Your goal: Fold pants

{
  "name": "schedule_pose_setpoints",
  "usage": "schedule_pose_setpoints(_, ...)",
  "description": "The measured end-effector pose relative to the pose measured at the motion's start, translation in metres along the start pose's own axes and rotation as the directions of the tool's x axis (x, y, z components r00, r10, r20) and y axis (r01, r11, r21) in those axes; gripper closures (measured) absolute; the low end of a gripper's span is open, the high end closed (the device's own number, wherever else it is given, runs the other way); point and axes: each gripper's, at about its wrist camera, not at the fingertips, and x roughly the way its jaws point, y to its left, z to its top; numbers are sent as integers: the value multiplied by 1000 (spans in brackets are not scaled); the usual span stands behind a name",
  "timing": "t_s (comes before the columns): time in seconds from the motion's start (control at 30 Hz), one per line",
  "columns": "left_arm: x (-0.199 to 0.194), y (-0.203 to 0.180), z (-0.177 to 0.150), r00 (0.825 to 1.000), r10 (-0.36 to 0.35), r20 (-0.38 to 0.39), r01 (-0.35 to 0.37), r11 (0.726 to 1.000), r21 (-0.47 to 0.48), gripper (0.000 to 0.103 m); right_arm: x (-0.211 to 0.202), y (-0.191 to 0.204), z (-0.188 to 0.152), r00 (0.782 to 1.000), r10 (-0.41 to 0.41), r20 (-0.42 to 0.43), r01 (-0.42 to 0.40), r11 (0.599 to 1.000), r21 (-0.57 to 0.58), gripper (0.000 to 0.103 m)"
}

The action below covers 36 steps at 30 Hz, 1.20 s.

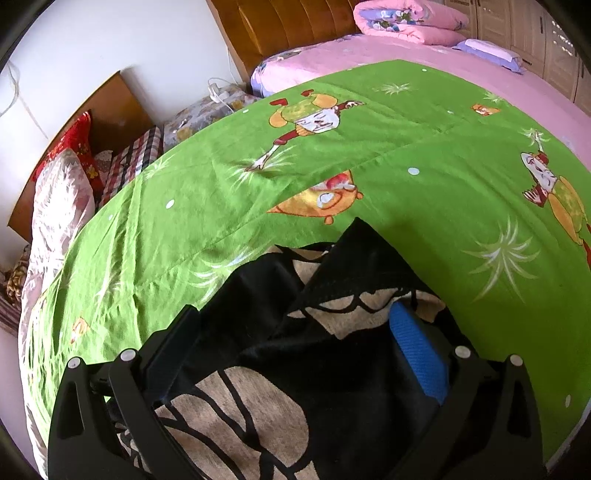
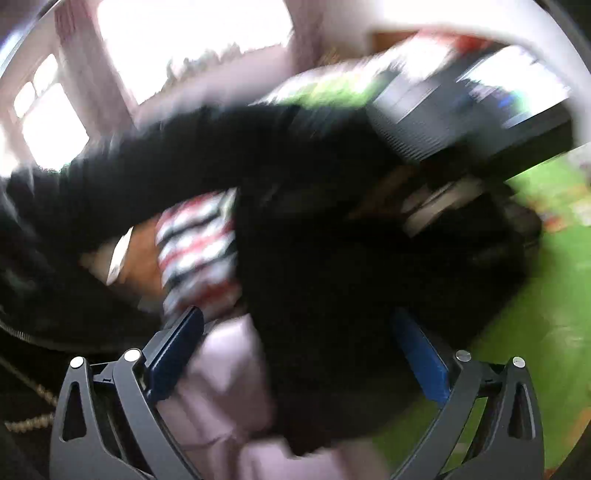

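Black pants with a beige leaf-like pattern (image 1: 295,354) lie bunched on the green cartoon bedsheet (image 1: 258,177) at the near edge, in the left wrist view. My left gripper (image 1: 295,321) is open, its fingers wide apart on either side of the cloth, which lies between them. The right wrist view is heavily blurred. There my right gripper (image 2: 295,325) is open, with dark pants cloth (image 2: 325,280) between and beyond its fingers. The other hand-held gripper (image 2: 443,147) and a sleeved arm (image 2: 184,162) show above the cloth.
A folded pink quilt (image 1: 406,18) and a purple pillow (image 1: 487,51) lie on the pink sheet at the far end by the brown headboard (image 1: 288,22). Pillows and blankets (image 1: 74,177) are piled along the left. Cupboards (image 1: 535,44) stand at far right.
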Motion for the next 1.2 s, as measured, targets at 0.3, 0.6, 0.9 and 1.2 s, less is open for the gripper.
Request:
schedule_pose_setpoints(0.3, -5, 13, 2, 998, -56, -20, 55, 997, -48, 3, -30, 28, -35, 1000, 27, 3, -27, 999, -46, 4)
schedule_pose_setpoints(0.6, -81, 97, -12, 991, 131, 6, -131, 991, -31, 2, -43, -7, 3, 979, -97, 177, 106, 993, -46, 4)
schedule_pose_setpoints(0.9, -3, 84, -38, 961, 225, -158, -218, 974, 60, 1, 71, 11, 52, 972, -208, -109, 184, 963, -199, 4)
schedule_pose_setpoints(1.2, -2, 93, -42, 964, 231, -131, -234, 972, -6, 1, 43, 68, 27, 984, -170, -59, 133, 908, -398, 4)
